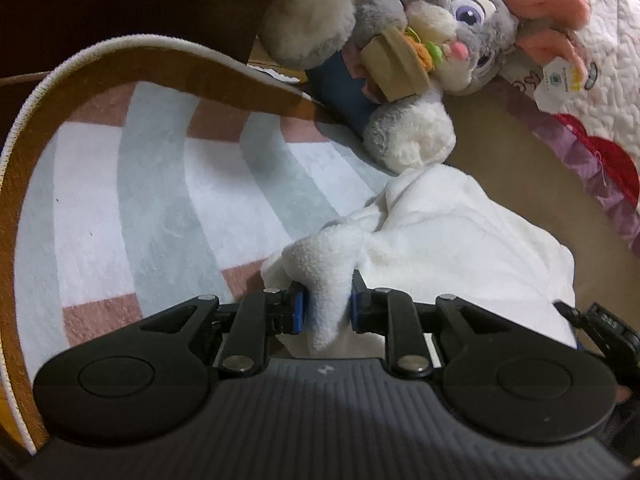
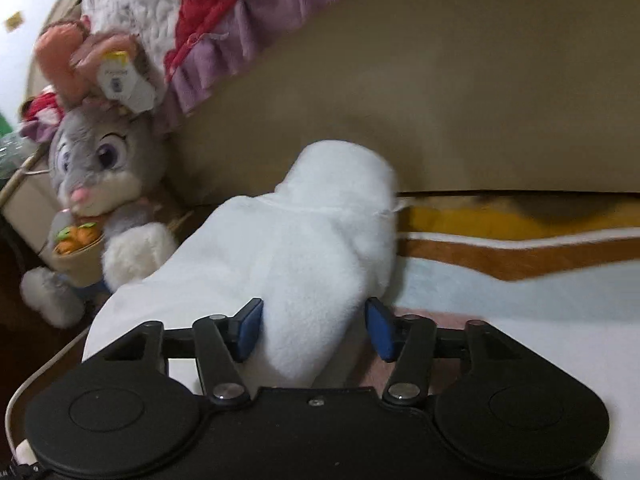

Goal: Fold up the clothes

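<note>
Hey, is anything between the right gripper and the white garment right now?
Nothing visible. The white garment already bulges between the pads of the right gripper, with no other object in the gap. The pad on the picture's right shows a gap beside the fabric. The plush rabbit sits off to the side, apart from the gripper.

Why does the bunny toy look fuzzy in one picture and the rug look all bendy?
In the right wrist view the bunny toy and the quilt are smeared by motion blur. In the left wrist view the bunny toy is sharp, but the fisheye lens bends the rug edge into a curve. The white fleece looks bright in both.
</note>
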Action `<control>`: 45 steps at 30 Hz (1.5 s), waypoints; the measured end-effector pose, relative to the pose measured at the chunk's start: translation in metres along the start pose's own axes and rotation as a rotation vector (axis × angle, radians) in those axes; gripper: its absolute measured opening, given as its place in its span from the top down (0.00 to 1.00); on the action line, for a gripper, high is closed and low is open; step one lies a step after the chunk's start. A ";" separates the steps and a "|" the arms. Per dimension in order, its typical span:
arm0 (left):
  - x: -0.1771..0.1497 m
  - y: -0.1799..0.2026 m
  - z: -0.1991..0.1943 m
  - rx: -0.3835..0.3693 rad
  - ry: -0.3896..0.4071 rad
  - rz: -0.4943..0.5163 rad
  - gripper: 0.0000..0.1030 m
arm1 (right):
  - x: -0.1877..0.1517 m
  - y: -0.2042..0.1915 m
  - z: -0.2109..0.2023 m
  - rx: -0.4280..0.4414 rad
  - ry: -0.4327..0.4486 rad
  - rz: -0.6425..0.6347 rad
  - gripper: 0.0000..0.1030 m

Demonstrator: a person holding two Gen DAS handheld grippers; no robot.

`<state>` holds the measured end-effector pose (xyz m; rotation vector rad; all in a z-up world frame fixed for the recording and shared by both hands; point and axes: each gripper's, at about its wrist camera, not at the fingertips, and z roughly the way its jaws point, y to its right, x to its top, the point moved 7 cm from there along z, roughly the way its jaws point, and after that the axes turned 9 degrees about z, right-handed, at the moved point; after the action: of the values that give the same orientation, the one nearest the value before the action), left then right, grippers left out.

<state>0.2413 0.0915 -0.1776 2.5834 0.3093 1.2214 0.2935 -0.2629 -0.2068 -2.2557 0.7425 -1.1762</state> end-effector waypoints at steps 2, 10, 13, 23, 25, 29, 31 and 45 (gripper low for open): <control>0.003 -0.002 -0.005 -0.010 0.008 -0.020 0.78 | -0.010 -0.006 -0.023 0.036 -0.026 0.015 0.38; 0.001 -0.007 -0.004 -0.024 0.001 -0.050 0.78 | -0.094 -0.021 -0.055 0.222 -0.266 0.141 0.15; -0.004 0.002 0.003 0.032 -0.028 0.036 0.79 | -0.117 -0.044 -0.054 0.296 -0.363 -0.005 0.30; 0.000 0.006 -0.007 0.046 -0.096 0.022 0.57 | -0.129 -0.054 -0.087 0.182 -0.296 -0.114 0.43; 0.004 0.013 -0.017 0.051 -0.108 0.041 0.47 | -0.129 -0.057 -0.110 0.151 -0.247 -0.157 0.41; 0.018 0.037 -0.045 0.131 -0.120 0.138 0.35 | -0.123 -0.071 -0.165 0.134 -0.120 -0.329 0.41; 0.029 0.058 -0.068 0.117 -0.067 0.207 0.28 | -0.111 -0.082 -0.180 0.164 -0.074 -0.392 0.41; -0.017 0.148 -0.180 0.300 0.007 0.651 0.00 | -0.078 -0.103 -0.279 0.066 -0.044 -0.497 0.37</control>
<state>0.1018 -0.0266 -0.0320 3.0649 -0.4202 1.4667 0.0457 -0.1831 -0.0439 -2.4758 0.1158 -1.3337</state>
